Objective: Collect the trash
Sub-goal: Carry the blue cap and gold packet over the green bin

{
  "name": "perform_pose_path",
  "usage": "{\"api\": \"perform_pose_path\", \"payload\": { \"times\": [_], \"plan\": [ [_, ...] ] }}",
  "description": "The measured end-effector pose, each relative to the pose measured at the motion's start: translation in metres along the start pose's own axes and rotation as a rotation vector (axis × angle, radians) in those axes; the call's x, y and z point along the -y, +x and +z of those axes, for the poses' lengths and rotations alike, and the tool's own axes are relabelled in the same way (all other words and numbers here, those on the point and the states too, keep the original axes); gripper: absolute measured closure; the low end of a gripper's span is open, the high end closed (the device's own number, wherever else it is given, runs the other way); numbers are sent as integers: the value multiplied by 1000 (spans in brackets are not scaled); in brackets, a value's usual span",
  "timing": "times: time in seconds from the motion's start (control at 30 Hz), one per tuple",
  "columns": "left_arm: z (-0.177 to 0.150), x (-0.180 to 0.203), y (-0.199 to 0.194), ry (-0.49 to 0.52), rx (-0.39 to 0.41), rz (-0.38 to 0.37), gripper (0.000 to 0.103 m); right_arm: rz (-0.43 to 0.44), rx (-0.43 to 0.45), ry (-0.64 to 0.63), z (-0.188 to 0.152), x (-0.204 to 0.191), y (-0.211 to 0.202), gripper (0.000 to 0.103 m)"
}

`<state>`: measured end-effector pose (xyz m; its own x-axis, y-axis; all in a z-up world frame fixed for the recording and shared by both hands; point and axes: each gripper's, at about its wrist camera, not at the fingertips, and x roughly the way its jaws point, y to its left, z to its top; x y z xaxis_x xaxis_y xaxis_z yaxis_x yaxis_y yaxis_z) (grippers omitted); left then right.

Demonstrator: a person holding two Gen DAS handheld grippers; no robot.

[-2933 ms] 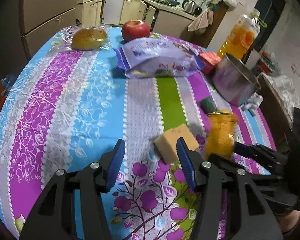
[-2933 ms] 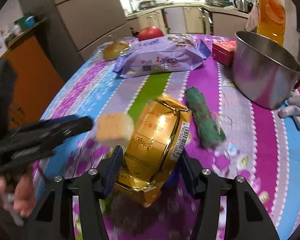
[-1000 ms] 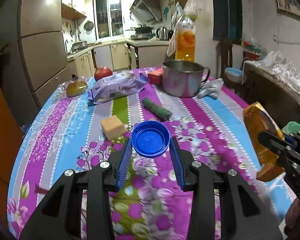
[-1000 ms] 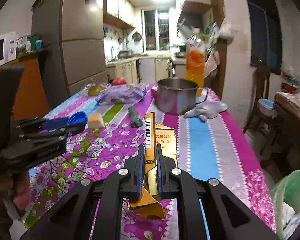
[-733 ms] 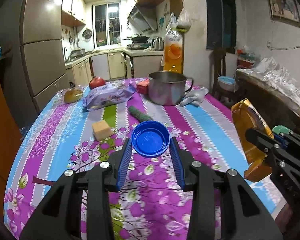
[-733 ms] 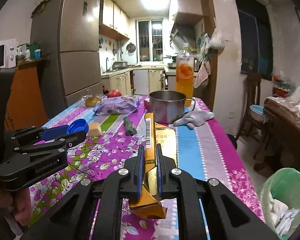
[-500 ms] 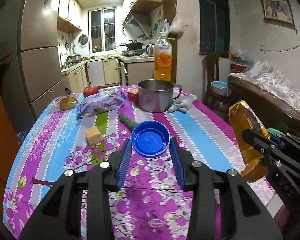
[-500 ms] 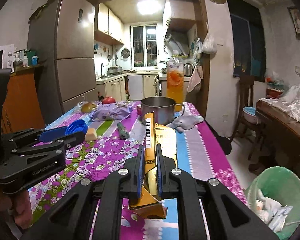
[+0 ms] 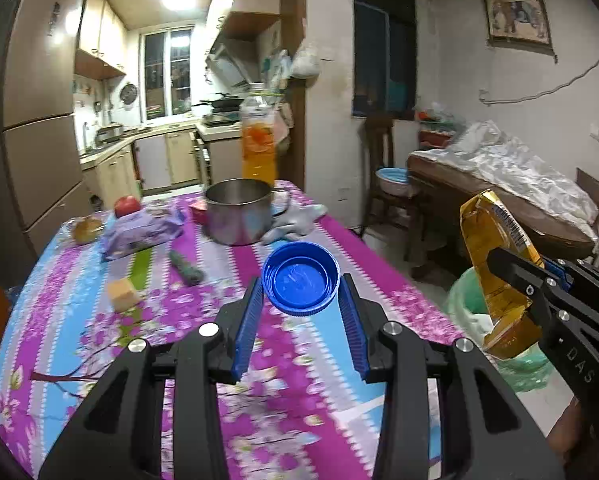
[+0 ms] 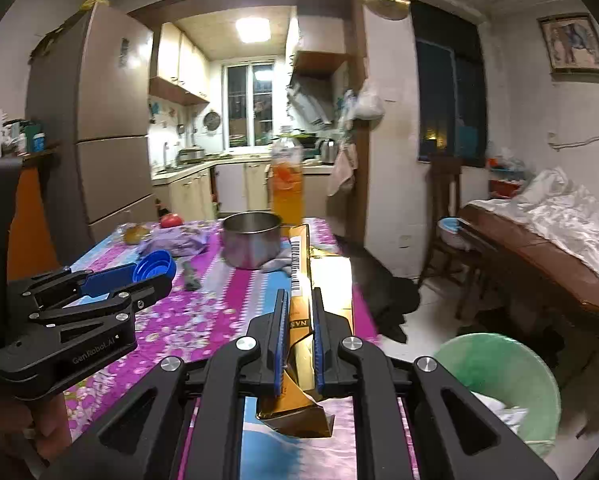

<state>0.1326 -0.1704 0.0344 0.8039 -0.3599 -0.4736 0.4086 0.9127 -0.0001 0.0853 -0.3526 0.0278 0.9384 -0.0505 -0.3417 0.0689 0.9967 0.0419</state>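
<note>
Glossy gold foil wrapper (image 10: 328, 280), smooth blue plastic cap (image 9: 300, 278) — shiny metal pot (image 9: 238, 211)

Wrist views above table (image 9: 179, 320), facing kitchen

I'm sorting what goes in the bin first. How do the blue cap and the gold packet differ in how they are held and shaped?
The blue cap is round and rigid, its open side facing the camera; the gold packet is flat, shiny and crumpled at its lower end. The left gripper spans the cap's full width with fingers apart; the right gripper pinches the packet edge-on, fingers nearly closed. Both are lifted off the table.
</note>
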Motion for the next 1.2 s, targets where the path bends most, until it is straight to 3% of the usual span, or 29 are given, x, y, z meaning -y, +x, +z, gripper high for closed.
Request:
{"api": "perform_pose_path", "payload": {
  "times": [0.63,0.93,1.2],
  "plan": [
    [24,139,31,120,7,-222,66,-225,-55,145,-9,163,-54,91],
    [23,200,60,181,-66,-303,66,-258,-161,207,-18,226,-33,91],
    [18,234,95,221,-167,-324,66,-233,-298,267,-34,265,-2,91]
  ]
}}
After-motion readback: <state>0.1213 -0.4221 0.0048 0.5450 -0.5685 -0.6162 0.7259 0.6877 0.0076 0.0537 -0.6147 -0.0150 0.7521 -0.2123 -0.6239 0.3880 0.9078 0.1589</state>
